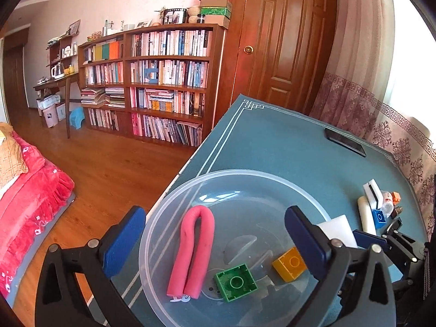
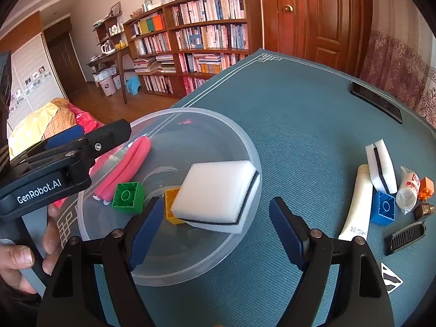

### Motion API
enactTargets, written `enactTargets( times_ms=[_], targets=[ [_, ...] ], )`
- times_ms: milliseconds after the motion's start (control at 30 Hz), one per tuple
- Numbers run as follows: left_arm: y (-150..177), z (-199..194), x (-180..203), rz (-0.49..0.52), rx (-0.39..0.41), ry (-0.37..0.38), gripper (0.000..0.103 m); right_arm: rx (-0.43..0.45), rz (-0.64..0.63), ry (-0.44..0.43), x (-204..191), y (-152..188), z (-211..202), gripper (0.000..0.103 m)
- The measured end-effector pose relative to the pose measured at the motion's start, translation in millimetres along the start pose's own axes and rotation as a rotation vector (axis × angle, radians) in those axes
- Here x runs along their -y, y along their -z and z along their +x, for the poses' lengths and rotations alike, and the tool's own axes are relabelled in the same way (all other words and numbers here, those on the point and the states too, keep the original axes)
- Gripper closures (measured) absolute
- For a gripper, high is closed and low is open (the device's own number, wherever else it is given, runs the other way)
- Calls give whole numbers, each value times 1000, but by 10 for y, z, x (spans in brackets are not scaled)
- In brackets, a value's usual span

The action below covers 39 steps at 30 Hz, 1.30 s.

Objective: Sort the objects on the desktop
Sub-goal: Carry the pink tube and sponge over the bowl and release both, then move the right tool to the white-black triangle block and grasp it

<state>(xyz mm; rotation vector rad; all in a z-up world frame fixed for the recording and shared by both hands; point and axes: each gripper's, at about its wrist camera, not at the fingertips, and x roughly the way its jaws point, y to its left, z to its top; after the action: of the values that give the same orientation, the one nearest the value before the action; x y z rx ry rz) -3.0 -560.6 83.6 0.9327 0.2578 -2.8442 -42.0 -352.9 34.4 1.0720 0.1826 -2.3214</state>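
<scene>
The clear bowl (image 2: 239,147) stands on the teal mat (image 2: 299,114), near its left edge. Inside the bowl lie a pink roll (image 1: 193,250), a green brick (image 1: 235,282) and a yellow brick (image 1: 290,264). A white sponge (image 2: 215,188) with a dark layer rests tilted on the bowl's near right rim and partly covers the yellow brick.

The left gripper (image 1: 215,242) is wide open and holds nothing. In its own view one finger is outside the bowl on the left and the other is above the bowl's inside. This view shows the bottom of the bowl clearly, but of the sponge only a white corner behind the right finger. It also shows the bed (image 1: 30,196) with a red cover beside the table.

The right gripper (image 2: 215,231) is also wide open and empty, with its fingers at both sides of the sponge, not touching it. Its view shows the whole sponge and the hand (image 2: 30,250) which holds the left gripper.

To the right on the mat wait a second sponge (image 2: 380,164), a white tube (image 2: 358,204), a blue brick (image 2: 383,208), a small packet (image 2: 408,190), an orange brick (image 2: 425,186), a small brass part (image 2: 423,210) and a black comb-like piece (image 2: 406,235). The last one shows only in the right view. A phone (image 2: 377,103) lies far back.
</scene>
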Motion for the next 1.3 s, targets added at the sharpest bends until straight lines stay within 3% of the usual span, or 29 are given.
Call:
enactTargets(
  times_ms=[700,1300],
  targets=[
    [10,-54,571,115,-4,4,0,42,81,62,424,189,-308,20],
    [71,-118,1301,249,-7,72,0,86,208,143,1026,450,-650,20]
  ],
)
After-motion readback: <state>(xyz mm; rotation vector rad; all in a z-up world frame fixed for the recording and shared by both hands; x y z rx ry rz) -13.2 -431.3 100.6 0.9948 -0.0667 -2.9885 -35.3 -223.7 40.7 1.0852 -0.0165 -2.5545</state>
